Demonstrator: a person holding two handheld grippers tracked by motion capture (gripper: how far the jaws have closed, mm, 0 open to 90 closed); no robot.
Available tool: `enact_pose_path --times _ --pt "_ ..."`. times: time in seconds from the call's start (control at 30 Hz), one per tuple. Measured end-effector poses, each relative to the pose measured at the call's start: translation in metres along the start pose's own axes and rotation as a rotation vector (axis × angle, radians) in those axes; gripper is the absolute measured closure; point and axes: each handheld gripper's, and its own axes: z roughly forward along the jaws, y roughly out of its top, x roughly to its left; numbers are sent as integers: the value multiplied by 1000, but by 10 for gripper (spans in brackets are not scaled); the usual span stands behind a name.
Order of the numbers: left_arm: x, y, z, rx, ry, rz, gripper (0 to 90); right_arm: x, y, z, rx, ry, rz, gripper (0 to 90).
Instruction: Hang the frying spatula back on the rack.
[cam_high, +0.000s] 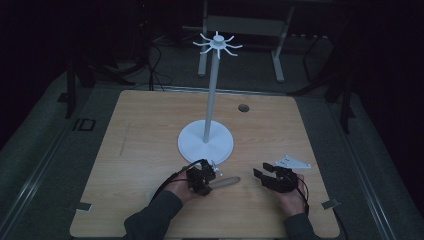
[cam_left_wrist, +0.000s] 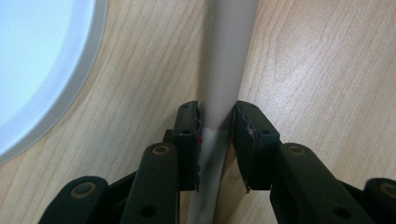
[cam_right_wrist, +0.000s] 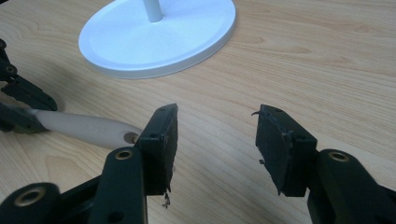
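On the wooden table (cam_high: 140, 150), just in front of the white stand (cam_high: 206, 140), the left gripper (cam_left_wrist: 217, 135) had its jaws pinched on a beige handle (cam_left_wrist: 227, 56) lying flat. The right gripper (cam_right_wrist: 215, 140) sat nearby on the table, jaws wide apart, gripping nothing.

An overhead camera is looking forward and down across the counter (cam_high: 150, 130); both gripper cameras are peering close along their fingers, all three sharing the white stand base (cam_high: 205, 140).
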Motion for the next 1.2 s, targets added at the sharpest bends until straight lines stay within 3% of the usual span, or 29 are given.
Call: enact_pose_path --times 0.27,0.63,1.2 --pt "-4 2 0 8 16 19 743 0 0 1 3 2 -2 481" --pt "-3 -1 -2 -26 27 -17 750 -2 -1 1 1 -2 5 475" --pt "0 -6 -40 -310 134 -166 750 -1 -1 2 2 -2 5 472"
